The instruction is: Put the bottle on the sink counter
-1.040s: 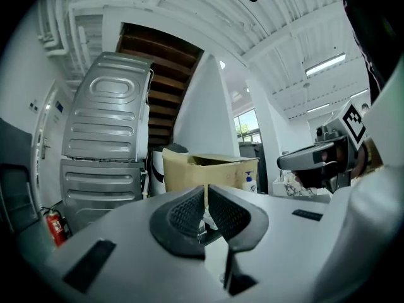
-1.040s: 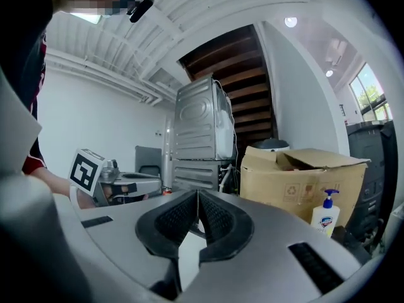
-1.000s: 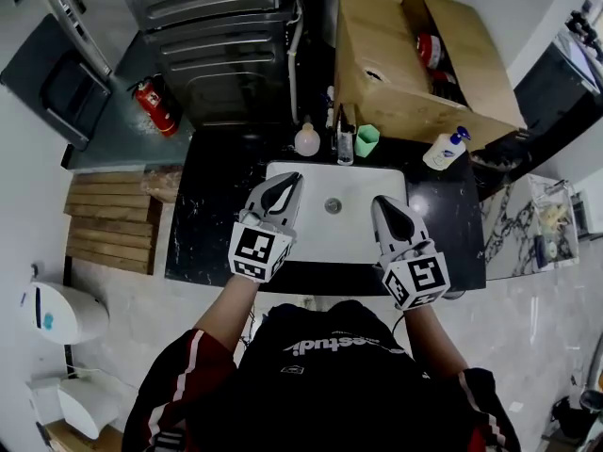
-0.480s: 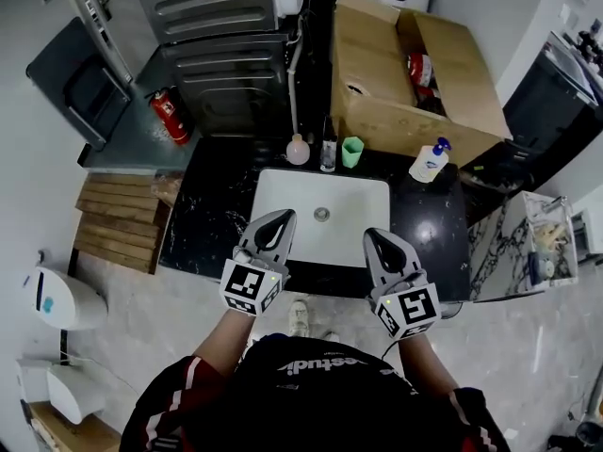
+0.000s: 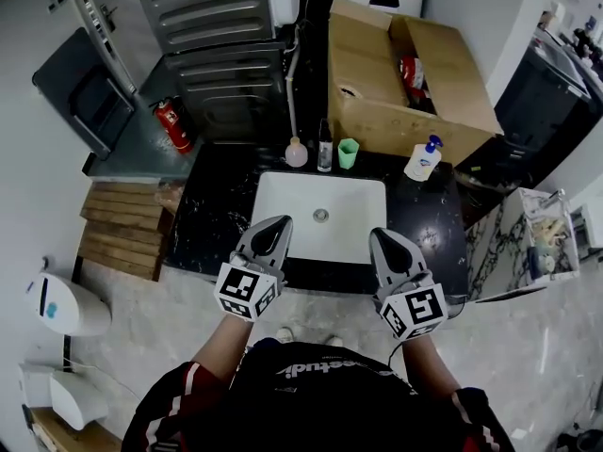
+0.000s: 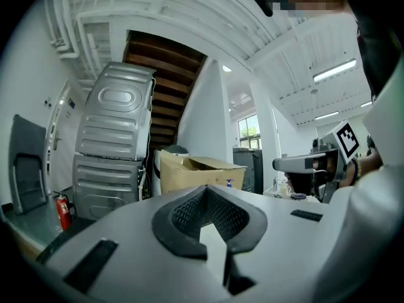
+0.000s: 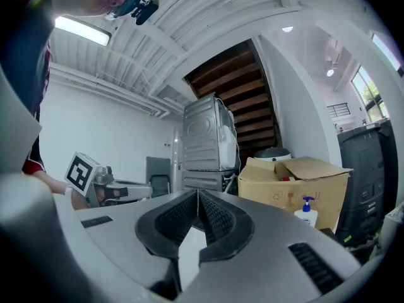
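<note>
A white pump bottle (image 5: 421, 161) with a blue top stands upright on the black sink counter (image 5: 215, 217), right of the white basin (image 5: 320, 217). The right gripper view shows this bottle (image 7: 307, 211) too, in front of the cardboard box. My left gripper (image 5: 280, 221) hovers at the basin's front left edge, shut and empty. Its closed jaws (image 6: 206, 188) point level towards the back wall. My right gripper (image 5: 380, 234) hovers at the basin's front right edge, also shut with nothing in it (image 7: 197, 193). Neither gripper touches the bottle.
Behind the basin stand a round pink bottle (image 5: 296, 153), a slim dark bottle (image 5: 325, 146) and a green cup (image 5: 348, 152). An open cardboard box (image 5: 405, 73) sits behind the counter. A stacked grey appliance (image 5: 221, 55) and a red fire extinguisher (image 5: 171, 123) are at back left.
Both grippers have drawn back from over the basin to its front edge, towards the person. The head camera has risen and takes in more of the room.
</note>
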{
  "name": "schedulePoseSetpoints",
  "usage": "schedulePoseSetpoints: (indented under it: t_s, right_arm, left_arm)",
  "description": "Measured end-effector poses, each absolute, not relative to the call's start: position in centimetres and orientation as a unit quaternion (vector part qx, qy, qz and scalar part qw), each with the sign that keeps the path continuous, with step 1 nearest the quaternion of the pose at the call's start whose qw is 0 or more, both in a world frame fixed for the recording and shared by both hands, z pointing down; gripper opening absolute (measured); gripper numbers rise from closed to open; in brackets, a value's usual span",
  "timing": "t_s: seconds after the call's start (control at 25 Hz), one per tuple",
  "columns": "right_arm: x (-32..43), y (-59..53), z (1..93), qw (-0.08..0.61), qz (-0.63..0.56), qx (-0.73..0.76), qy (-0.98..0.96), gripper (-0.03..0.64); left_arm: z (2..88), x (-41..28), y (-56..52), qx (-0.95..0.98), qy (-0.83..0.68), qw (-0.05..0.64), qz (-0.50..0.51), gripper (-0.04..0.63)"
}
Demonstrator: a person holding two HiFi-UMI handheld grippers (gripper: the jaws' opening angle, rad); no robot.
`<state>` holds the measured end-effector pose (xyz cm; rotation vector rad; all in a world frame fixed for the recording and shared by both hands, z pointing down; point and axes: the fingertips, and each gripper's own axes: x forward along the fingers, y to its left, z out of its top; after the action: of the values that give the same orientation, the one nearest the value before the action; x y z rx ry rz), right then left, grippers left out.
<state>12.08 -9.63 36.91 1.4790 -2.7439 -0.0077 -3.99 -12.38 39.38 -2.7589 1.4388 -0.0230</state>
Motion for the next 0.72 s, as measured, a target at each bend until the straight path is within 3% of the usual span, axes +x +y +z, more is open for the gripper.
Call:
schedulePoseSetpoints:
  t_s: [0.72]
  right_arm:
    - [6.9,-9.2,36.3,0.011,-0.008,0.507,-0.862,0.040]
  left_arm:
    - [38.4,-6.9,-11.7,-0.906,0.421,0.044,-0.007,0.014]
